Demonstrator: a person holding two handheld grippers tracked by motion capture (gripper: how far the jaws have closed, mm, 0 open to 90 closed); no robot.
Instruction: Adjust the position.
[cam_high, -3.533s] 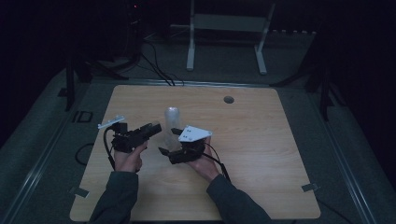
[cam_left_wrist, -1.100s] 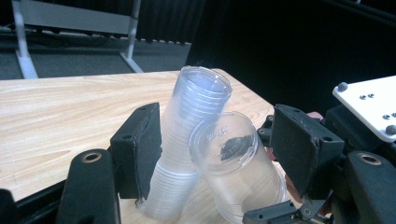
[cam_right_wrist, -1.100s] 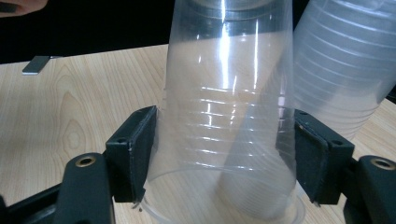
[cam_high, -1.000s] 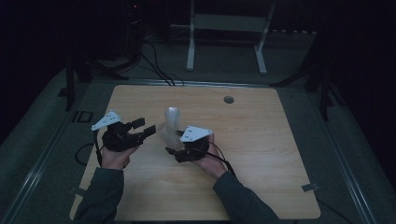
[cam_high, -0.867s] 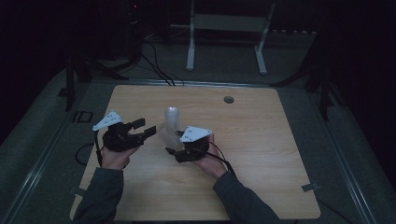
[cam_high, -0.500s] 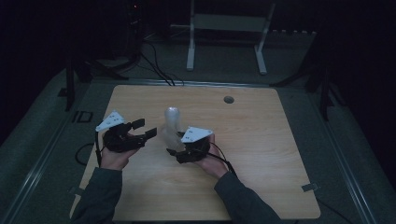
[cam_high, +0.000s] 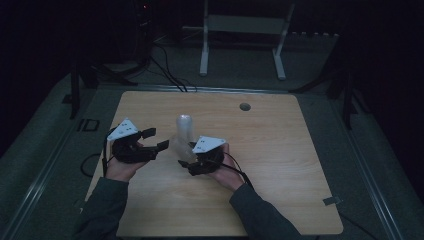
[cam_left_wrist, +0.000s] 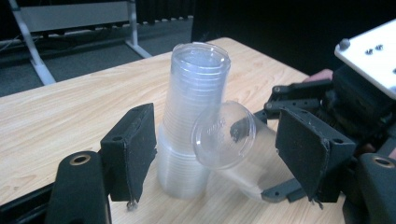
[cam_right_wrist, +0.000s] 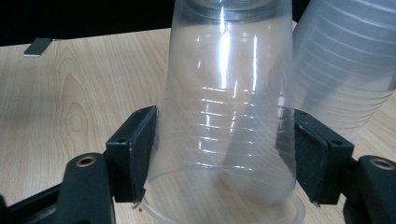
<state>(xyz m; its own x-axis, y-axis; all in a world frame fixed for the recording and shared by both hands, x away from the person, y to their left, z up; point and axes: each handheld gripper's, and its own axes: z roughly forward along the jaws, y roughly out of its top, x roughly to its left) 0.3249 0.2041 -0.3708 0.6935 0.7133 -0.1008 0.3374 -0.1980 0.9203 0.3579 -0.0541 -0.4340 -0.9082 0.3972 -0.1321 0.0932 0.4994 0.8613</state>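
Beside the cup stack (cam_left_wrist: 196, 116), a single cup (cam_right_wrist: 224, 121) is being held by the right tool (cam_right_wrist: 224, 163); the left tool (cam_left_wrist: 215, 158), just opened wide, is being freed for regrasping.

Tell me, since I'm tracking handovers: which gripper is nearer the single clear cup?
Right. The right gripper is clamped on the single cup; the left gripper, jaws just opened, stands apart, facing its base.

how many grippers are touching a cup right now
1: the right gripper is clamped on a single clear cup beside the cup stack. The left gripper stands open around both, its jaws having just been opening.
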